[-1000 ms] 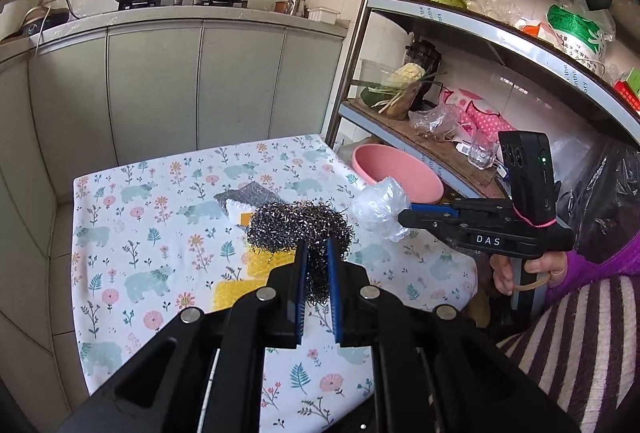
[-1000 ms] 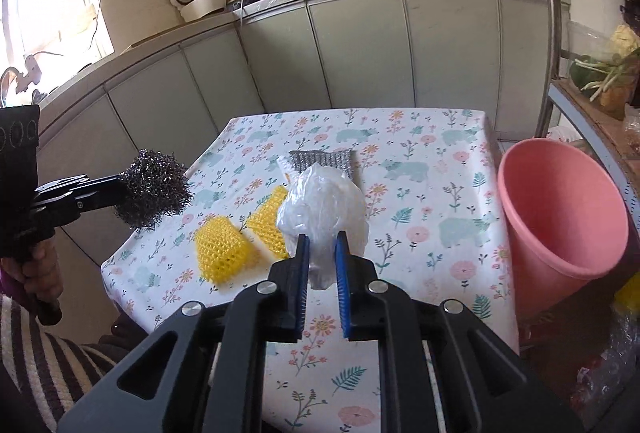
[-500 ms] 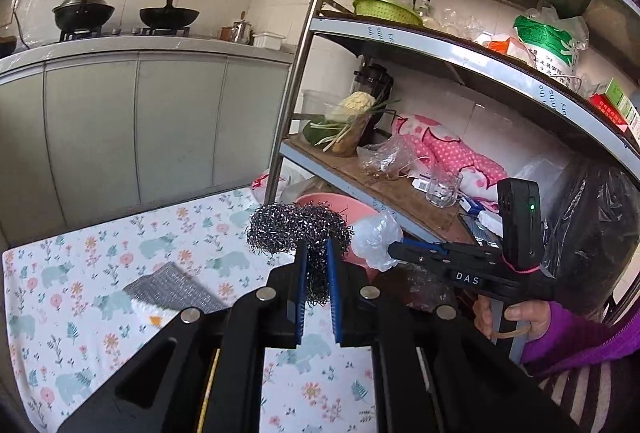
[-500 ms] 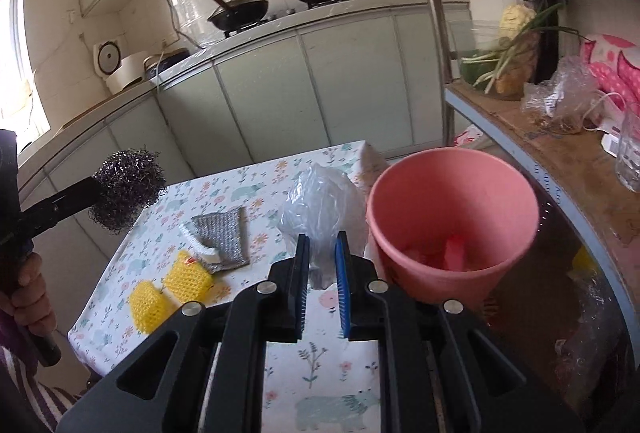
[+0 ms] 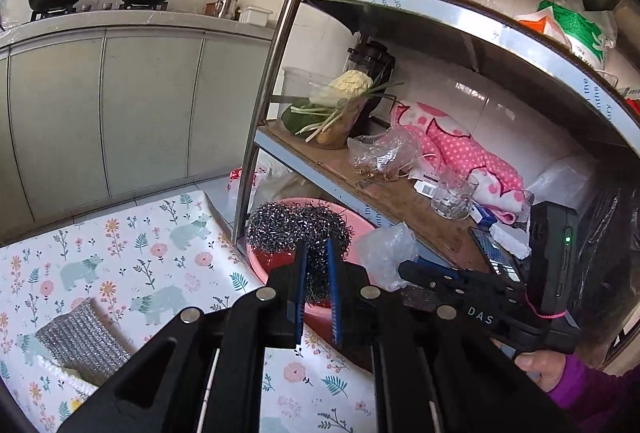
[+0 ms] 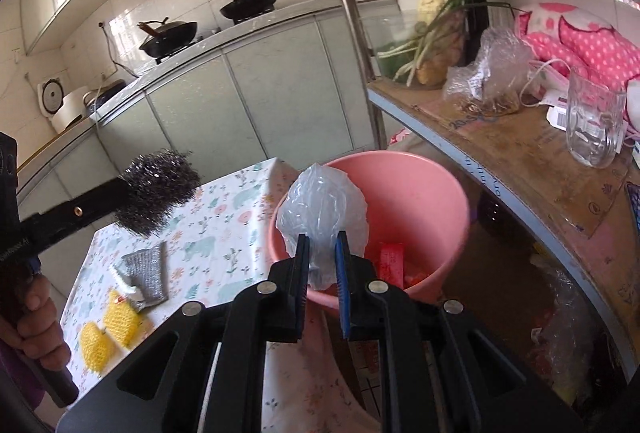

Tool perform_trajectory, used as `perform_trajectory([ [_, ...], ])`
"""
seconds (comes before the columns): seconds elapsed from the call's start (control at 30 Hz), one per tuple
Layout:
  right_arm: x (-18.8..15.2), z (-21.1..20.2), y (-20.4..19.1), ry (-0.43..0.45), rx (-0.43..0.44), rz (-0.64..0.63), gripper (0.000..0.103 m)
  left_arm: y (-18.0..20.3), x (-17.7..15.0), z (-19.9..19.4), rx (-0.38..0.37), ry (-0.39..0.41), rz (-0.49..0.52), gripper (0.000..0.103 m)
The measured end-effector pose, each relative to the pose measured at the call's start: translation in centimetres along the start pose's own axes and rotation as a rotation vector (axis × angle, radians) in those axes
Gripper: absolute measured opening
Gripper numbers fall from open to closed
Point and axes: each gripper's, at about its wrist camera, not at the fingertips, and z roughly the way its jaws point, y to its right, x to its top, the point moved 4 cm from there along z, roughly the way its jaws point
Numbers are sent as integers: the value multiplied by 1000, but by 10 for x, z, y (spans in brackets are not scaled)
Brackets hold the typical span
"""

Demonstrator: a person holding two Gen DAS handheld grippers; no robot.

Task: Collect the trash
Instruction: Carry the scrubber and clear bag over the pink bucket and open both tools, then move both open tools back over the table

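Note:
My left gripper is shut on a dark steel wool ball, held in the air over the near rim of a pink bin. It also shows in the right wrist view. My right gripper is shut on a crumpled clear plastic bag, held above the pink bin's near rim. The bag also shows in the left wrist view. Red scraps lie inside the bin.
The floral-cloth table holds a grey scouring cloth and two yellow mesh pads. A metal shelf rack with a post stands right beside the bin, holding a glass, bags and vegetables.
Both grippers have swung right from over the table to the pink bin, each still holding its item. The table objects have slid to the left of both views.

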Motion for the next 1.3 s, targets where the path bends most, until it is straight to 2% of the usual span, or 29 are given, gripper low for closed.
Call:
perform_trajectory([
  [0.2,-5,23,13,-32,-27,21,13,0,-8,53,17,-69,-5,9],
  [0.4,-11,38,19,-50,-51,12,13,3,-16,90,12,-130,-4,9],
  [0.73,-12,53,31,-62,-80,16,14,11,-22,123,14,-177,7,10],
  [0.83,-11,57,34,-81,-83,25,17,12,-19,126,29,-162,14,14],
  [0.9,-10,59,36,-91,-81,36,26,14,-17,125,52,-154,26,18],
  [0.97,-9,60,39,-91,-80,45,33,16,-15,124,55,-153,41,31],
  [1.03,-8,59,39,-88,-83,41,35,16,-11,119,49,-134,40,36],
  [1.3,-6,45,40,-63,-92,40,35,7,4,94,42,-100,-9,38],
])
